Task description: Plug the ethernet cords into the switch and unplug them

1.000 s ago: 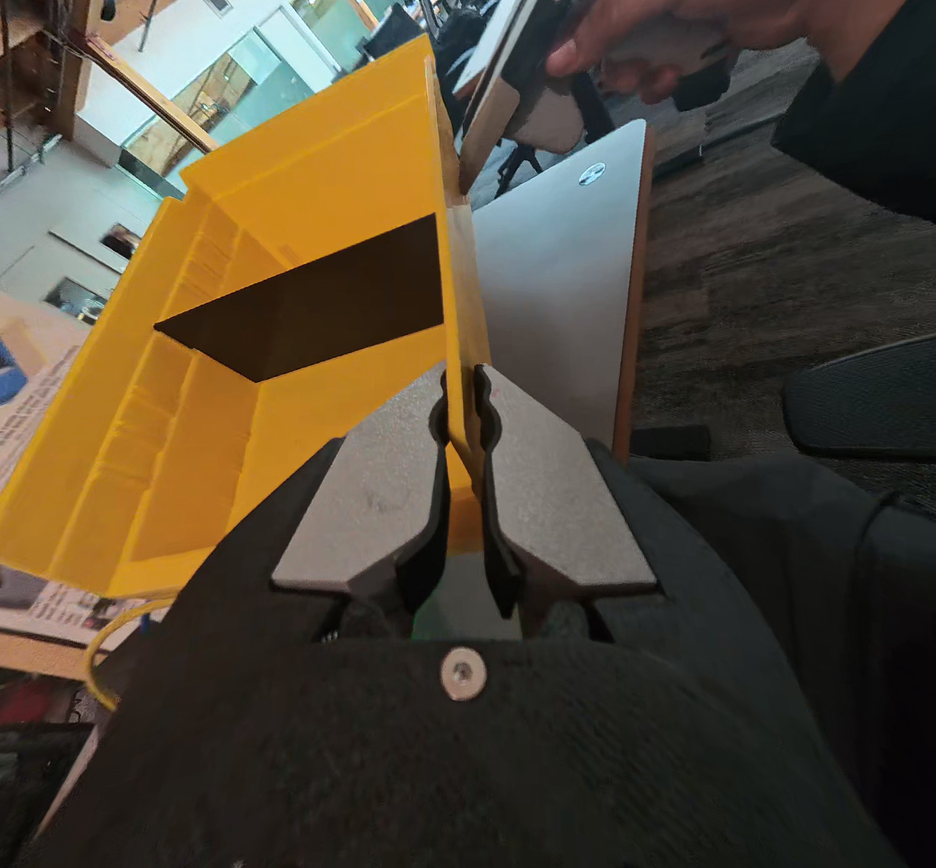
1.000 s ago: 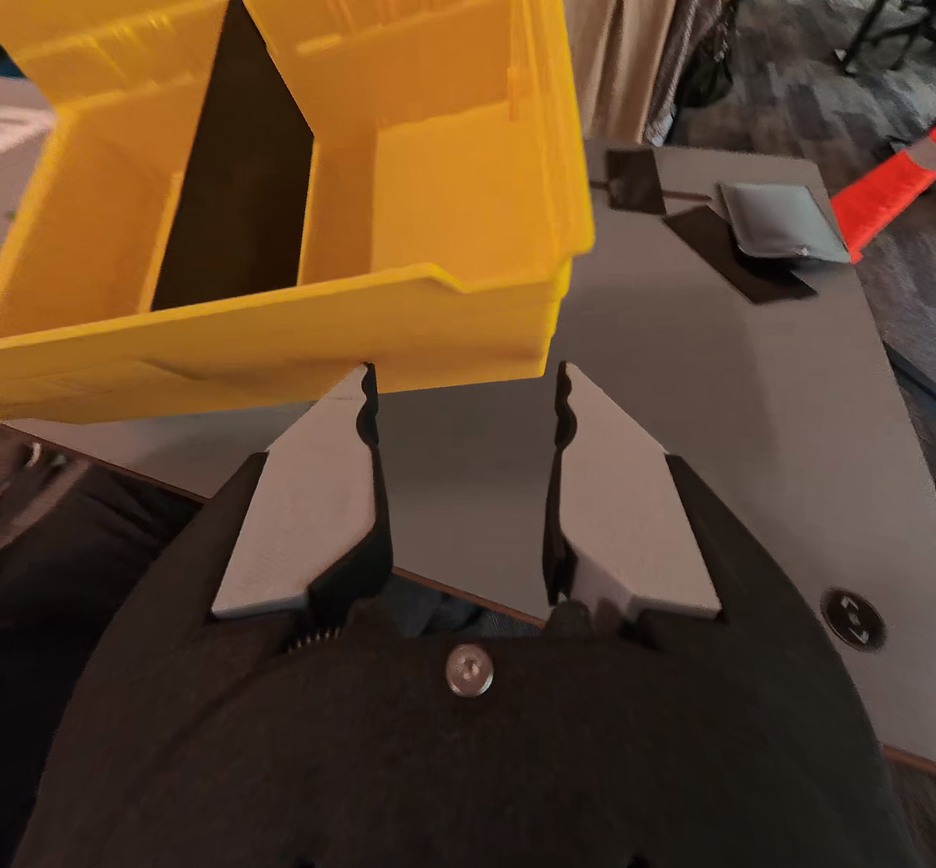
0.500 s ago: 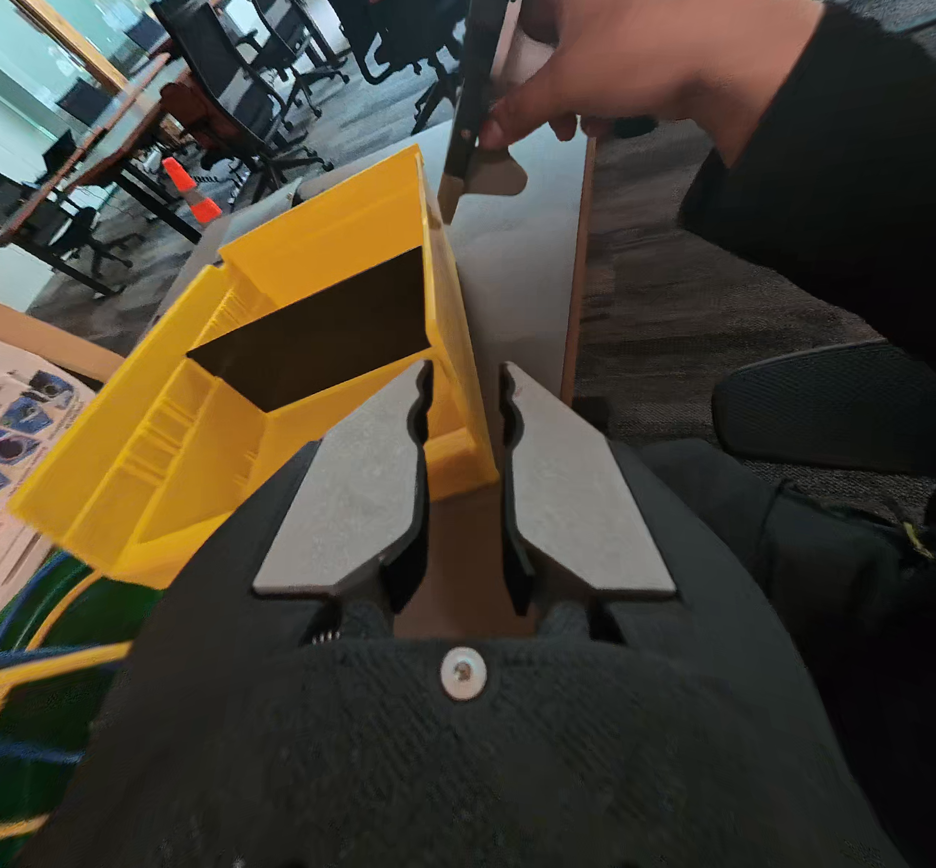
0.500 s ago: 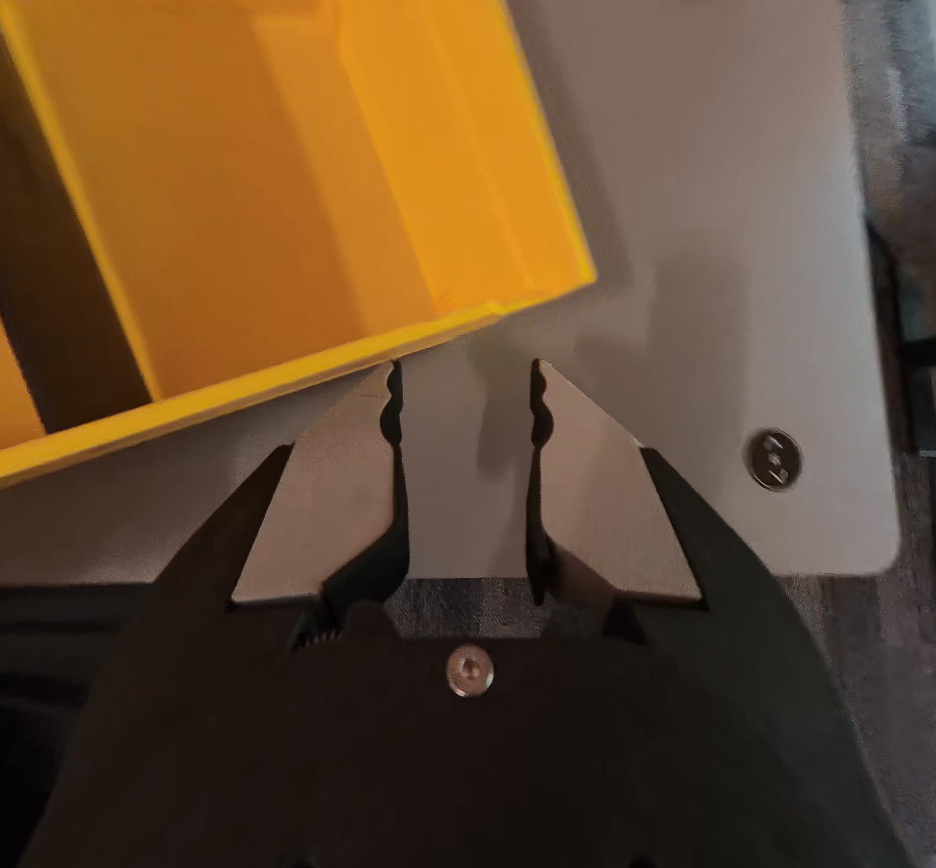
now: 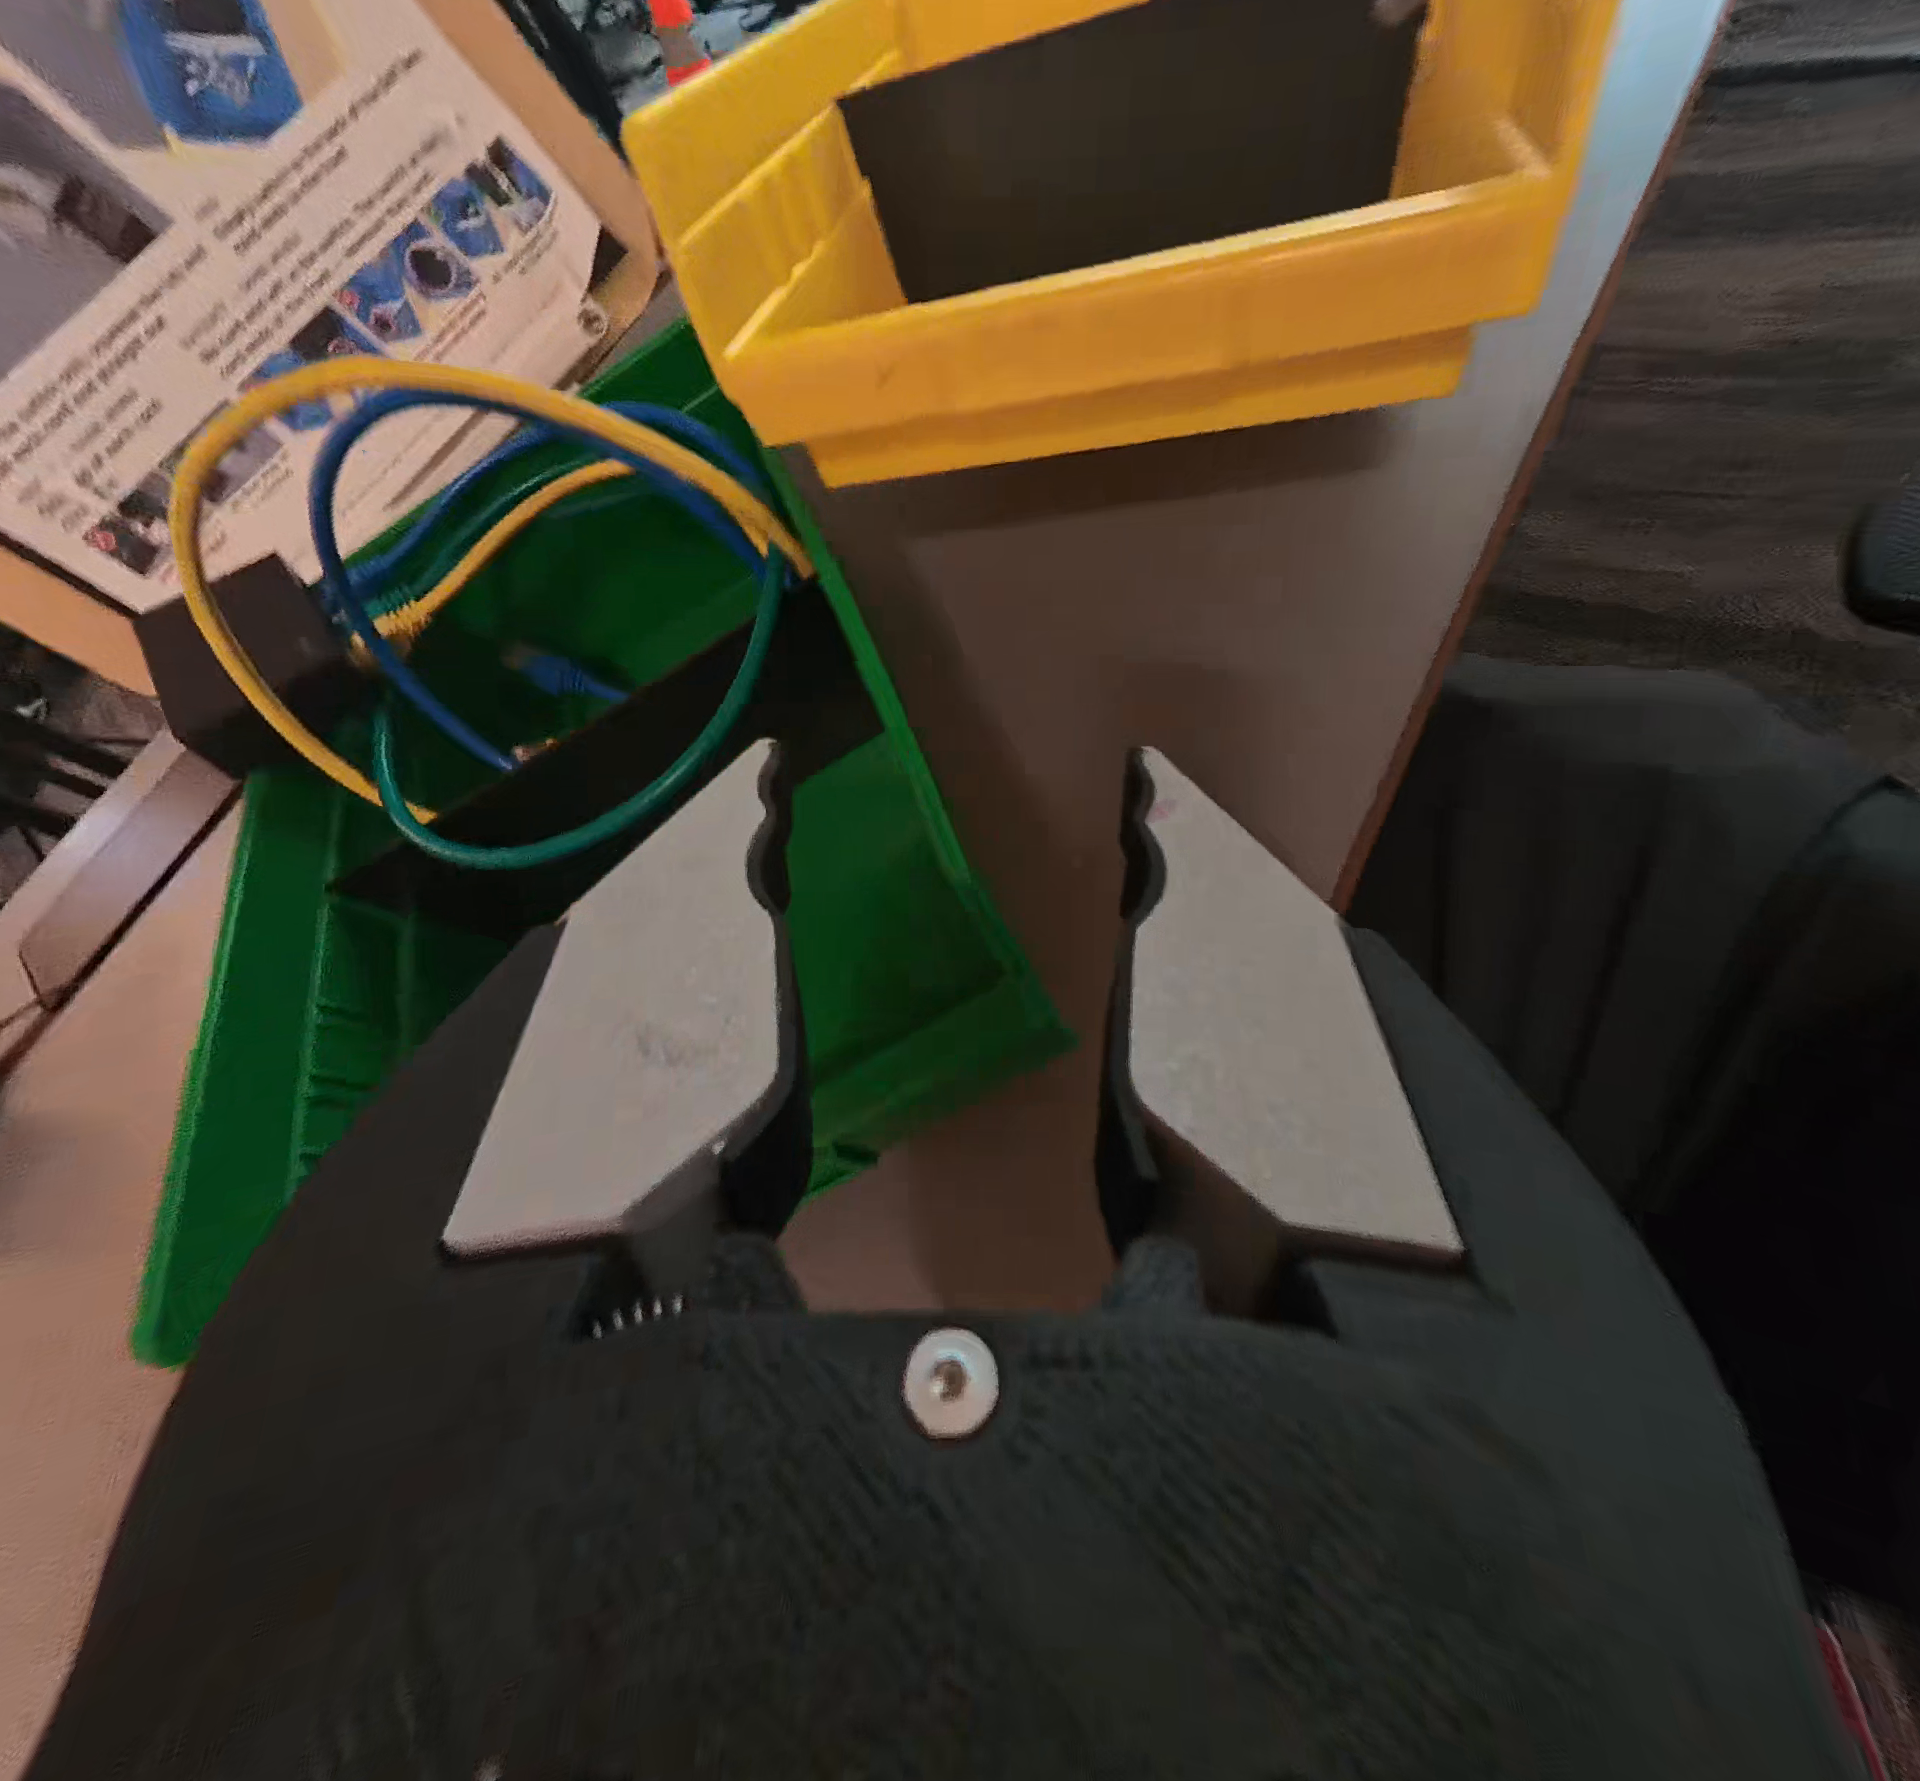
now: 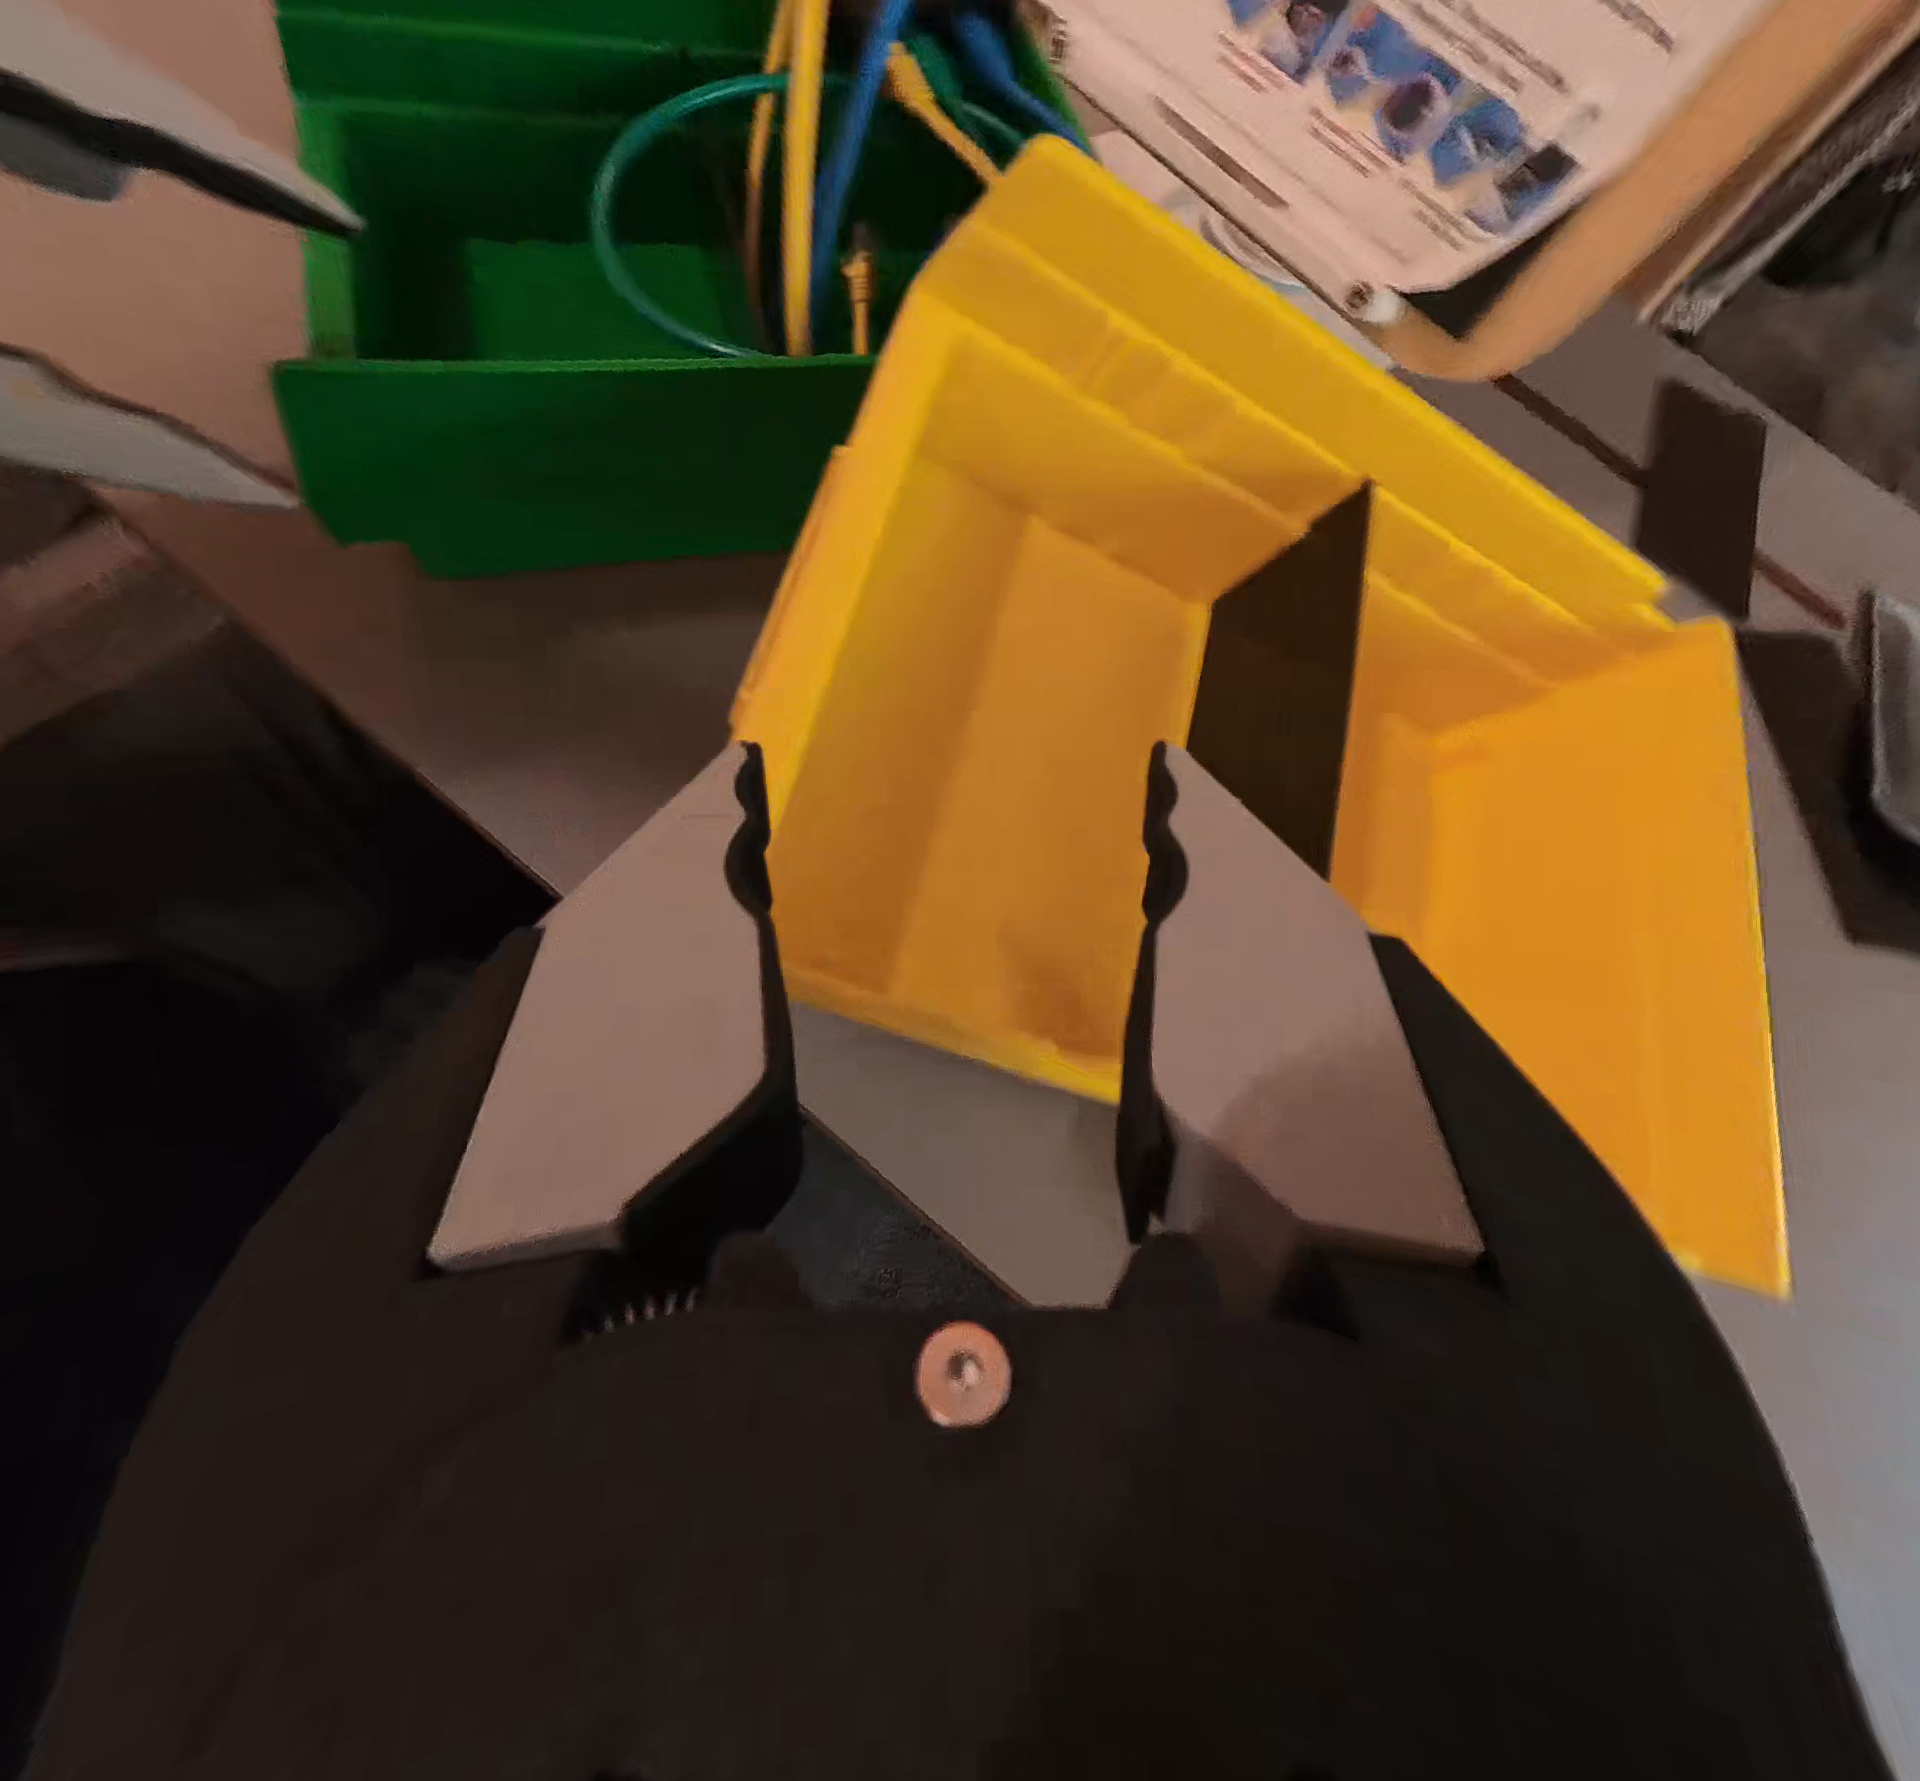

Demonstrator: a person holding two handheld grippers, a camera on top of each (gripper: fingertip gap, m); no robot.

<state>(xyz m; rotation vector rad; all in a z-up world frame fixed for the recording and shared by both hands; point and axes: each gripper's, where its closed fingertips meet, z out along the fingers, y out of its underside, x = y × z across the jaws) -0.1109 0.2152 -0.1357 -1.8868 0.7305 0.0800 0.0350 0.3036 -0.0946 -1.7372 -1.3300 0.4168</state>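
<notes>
A small black switch (image 5: 249, 661) sits at the far end of a green bin (image 5: 260, 1004). A yellow cord (image 5: 416, 375), a blue cord (image 5: 322, 505) and a green cord (image 5: 582, 848) loop out of the bin near it. Blur hides whether their plugs are seated. My left gripper (image 5: 951, 775) is open and empty, above the table beside the green bin's right wall. My right gripper (image 6: 953, 775) is open and empty over the near corner of a yellow bin (image 6: 1558, 900). The right wrist view shows the green bin (image 6: 540, 453) and the cords (image 6: 800, 173) farther off.
The yellow bin (image 5: 1143, 339) stands on the grey table (image 5: 1195, 640) right of the green bin, with a black divider (image 5: 1122, 131) inside. A cardboard box with a printed sheet (image 5: 260, 173) stands behind the bins. The table edge and dark carpet (image 5: 1714, 381) lie to the right.
My left gripper has let go of the yellow bin's wall and opened wide. The bin now rests on the table. Both views have swung towards the green bin and cords. My right gripper opened wider.
</notes>
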